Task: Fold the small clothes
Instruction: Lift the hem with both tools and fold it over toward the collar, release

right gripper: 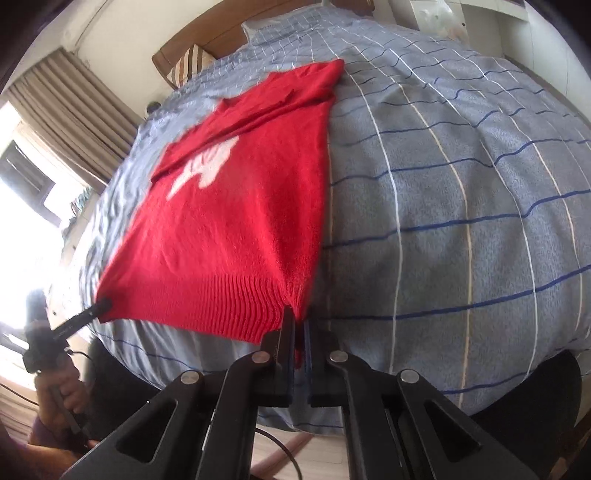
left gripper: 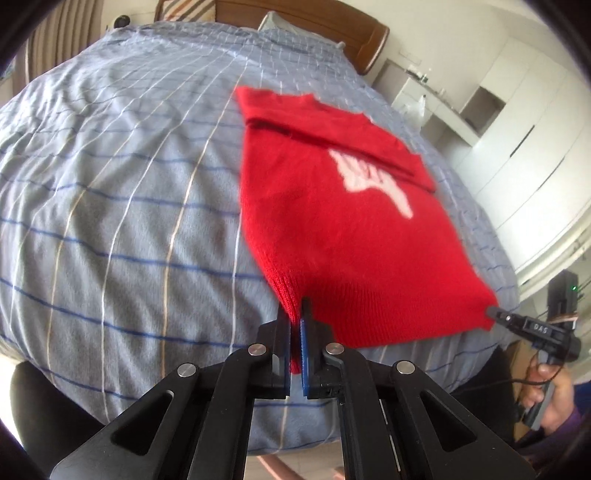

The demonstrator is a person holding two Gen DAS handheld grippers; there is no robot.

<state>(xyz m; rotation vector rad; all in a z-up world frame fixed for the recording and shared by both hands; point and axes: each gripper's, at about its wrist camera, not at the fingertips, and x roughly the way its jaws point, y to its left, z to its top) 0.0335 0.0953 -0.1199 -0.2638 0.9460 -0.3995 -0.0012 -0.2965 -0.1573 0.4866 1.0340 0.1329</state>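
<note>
A small red knit sweater (left gripper: pixel 332 221) with a white motif lies spread on the bed, its sleeves folded across the chest; it also shows in the right wrist view (right gripper: pixel 236 229). My left gripper (left gripper: pixel 297 317) is shut on the sweater's left hem corner. My right gripper (right gripper: pixel 297 325) is shut on the right hem corner. Each gripper shows in the other's view: the right one (left gripper: pixel 495 312) at the hem's far corner, the left one (right gripper: pixel 101 306) likewise. The hem is stretched between them, slightly lifted off the bed.
The bed has a blue checked cover (left gripper: pixel 110 184) and a wooden headboard (left gripper: pixel 332 22) with pillows. White cupboards (left gripper: pixel 517 129) stand to the right, curtains and a window (right gripper: pixel 55 129) to the left. The bed's front edge is just below the hem.
</note>
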